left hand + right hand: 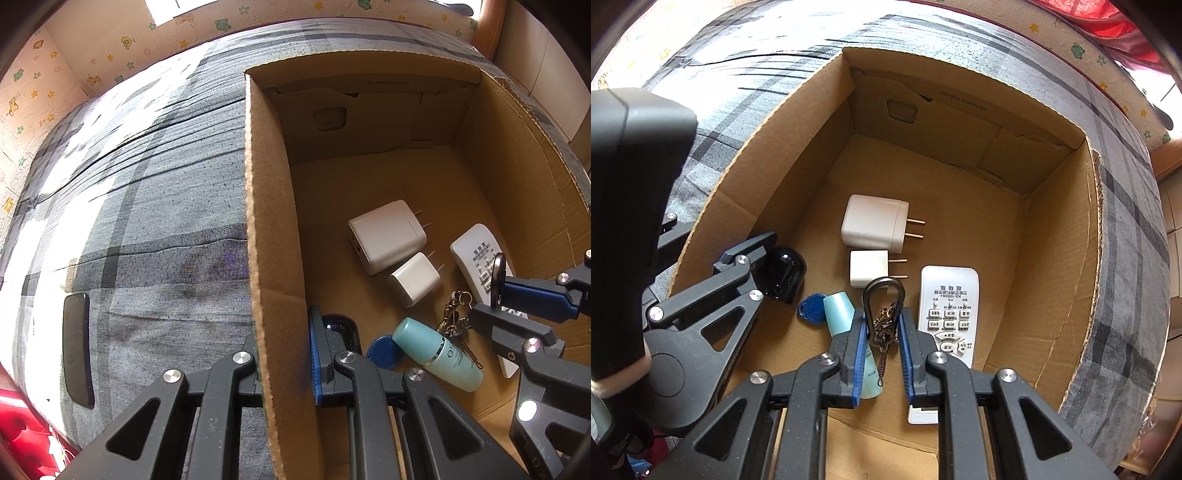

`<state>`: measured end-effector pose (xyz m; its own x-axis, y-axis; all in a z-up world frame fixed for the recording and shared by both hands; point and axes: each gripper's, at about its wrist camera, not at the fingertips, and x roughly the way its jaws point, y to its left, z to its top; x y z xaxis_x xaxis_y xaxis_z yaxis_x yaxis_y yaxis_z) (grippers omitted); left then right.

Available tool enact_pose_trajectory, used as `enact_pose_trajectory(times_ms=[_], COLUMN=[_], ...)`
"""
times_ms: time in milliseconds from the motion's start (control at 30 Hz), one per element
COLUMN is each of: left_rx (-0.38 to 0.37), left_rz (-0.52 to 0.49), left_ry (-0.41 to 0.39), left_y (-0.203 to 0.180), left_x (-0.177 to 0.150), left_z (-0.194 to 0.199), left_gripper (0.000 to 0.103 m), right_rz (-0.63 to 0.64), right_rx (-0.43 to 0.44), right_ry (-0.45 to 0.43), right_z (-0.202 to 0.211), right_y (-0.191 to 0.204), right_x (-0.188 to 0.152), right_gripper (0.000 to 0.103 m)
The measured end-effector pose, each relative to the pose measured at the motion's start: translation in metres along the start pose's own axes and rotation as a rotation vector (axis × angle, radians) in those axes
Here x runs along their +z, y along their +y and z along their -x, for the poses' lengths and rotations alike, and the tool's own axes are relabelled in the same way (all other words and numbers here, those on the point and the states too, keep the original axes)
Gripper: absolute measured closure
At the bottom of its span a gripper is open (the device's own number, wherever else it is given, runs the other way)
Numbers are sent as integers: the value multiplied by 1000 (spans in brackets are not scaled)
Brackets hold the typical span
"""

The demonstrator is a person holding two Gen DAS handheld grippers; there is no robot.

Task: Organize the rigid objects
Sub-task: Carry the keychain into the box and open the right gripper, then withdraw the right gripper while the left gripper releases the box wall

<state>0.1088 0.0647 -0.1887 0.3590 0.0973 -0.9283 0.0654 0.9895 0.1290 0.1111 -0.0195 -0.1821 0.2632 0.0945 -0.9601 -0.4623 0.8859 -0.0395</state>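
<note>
A cardboard box point(269, 229) point(1052, 206) sits on a grey plaid bed cover. Inside lie a large white charger point(386, 236) point(873, 223), a small white charger point(413, 278) point(868, 267), a white remote point(476, 254) point(947, 310), a teal bottle point(436, 354) point(839, 312), a blue key fob point(382, 350) point(810, 310) and a black rounded object point(341, 328) point(783, 275). My left gripper point(286, 354) is shut on the box's left wall. My right gripper point(882, 332) point(498, 291) holds a carabiner keychain point(882, 314) point(456, 310) between its pads, just above the box floor.
A black phone point(77, 347) lies on the bed cover left of the box. A red cloth point(22, 432) is at the bed's near left corner. Wallpapered walls stand behind the bed.
</note>
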Motion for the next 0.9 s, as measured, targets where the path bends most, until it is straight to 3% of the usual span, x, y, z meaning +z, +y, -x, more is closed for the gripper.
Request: enact_pose_trajectory(times_ms=[233, 267, 333, 467, 633, 900], left_rx=[2, 3, 5, 3, 1, 11], left_rz=[-1, -2, -3, -1, 0, -5], left_ry=[1, 1, 1, 2, 1, 1], left_y=[0, 0, -1, -1, 1, -1], left_x=[1, 1, 1, 1, 1, 2], left_z=[0, 0, 0, 0, 1, 2], left_gripper=[88, 88, 88, 88, 88, 88], right_rz=[-8, -7, -11, -30, -72, -119], right_rx=[-4, -10, -16, -27, -32, -47], right_ry=[-25, -31, -45, -73, -108, -167], right_z=[9, 11, 16, 24, 35, 52], right_y=[-2, -2, -3, -8, -23, -43], right_x=[-1, -2, -2, -4, -5, -10], right_gripper=[83, 79, 63, 49, 16, 1])
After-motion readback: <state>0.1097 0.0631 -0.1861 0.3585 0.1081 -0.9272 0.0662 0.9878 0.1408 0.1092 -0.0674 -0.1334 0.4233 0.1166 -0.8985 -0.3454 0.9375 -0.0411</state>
